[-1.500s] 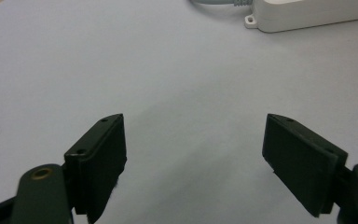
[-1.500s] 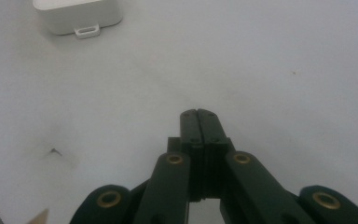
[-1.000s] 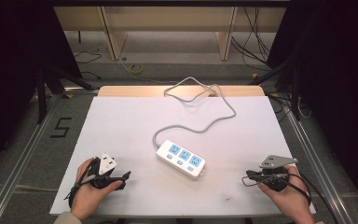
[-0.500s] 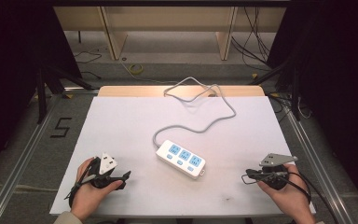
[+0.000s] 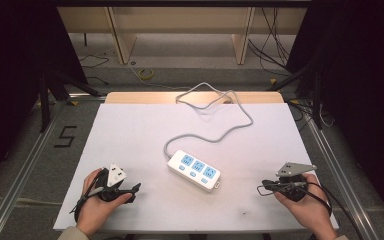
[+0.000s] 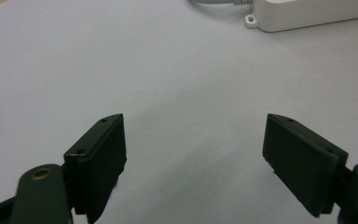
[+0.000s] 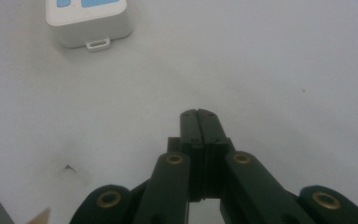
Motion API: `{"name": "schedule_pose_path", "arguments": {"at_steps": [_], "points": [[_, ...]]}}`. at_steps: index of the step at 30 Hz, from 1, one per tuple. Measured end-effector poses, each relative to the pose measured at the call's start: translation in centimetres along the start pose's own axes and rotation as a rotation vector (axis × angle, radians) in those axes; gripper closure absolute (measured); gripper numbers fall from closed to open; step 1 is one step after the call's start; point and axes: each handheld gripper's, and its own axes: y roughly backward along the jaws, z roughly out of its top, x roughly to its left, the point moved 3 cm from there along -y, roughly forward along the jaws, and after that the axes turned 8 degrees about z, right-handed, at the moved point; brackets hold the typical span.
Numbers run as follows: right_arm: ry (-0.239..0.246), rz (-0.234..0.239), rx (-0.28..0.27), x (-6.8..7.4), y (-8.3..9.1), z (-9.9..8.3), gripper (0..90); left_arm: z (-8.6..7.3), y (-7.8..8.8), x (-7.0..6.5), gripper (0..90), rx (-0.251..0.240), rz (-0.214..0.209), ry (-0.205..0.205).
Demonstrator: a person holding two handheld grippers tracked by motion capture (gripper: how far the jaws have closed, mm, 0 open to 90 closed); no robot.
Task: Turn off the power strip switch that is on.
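Note:
A white power strip (image 5: 194, 170) with blue sockets lies in the middle of the white table (image 5: 130, 135), its grey cable (image 5: 220, 131) looping toward the far edge. My left gripper (image 5: 135, 188) rests at the near left of the table, held by a hand; in the left gripper view its jaws stand wide apart with nothing between them (image 6: 193, 163), and the strip's end (image 6: 307, 14) lies ahead. My right gripper (image 5: 260, 188) rests at the near right. In the right gripper view its jaws are pressed together (image 7: 199, 114), empty, with the strip's other end (image 7: 89, 21) ahead on the left.
A wooden strip (image 5: 130, 97) runs along the table's far edge. Metal frame rails (image 5: 25, 165) flank both sides, with a "5" marked on the floor (image 5: 65, 136) at left. Cables lie on the floor beyond the table (image 5: 145, 74).

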Motion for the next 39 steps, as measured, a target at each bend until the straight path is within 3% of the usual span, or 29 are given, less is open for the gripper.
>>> {"name": "schedule_pose_path", "arguments": {"at_steps": [39], "points": [[0.058,0.035,0.023,1.1,-1.1,2.3,90.0,0.0,-0.1,0.0,21.5,0.006,0.004,-0.014]]}}
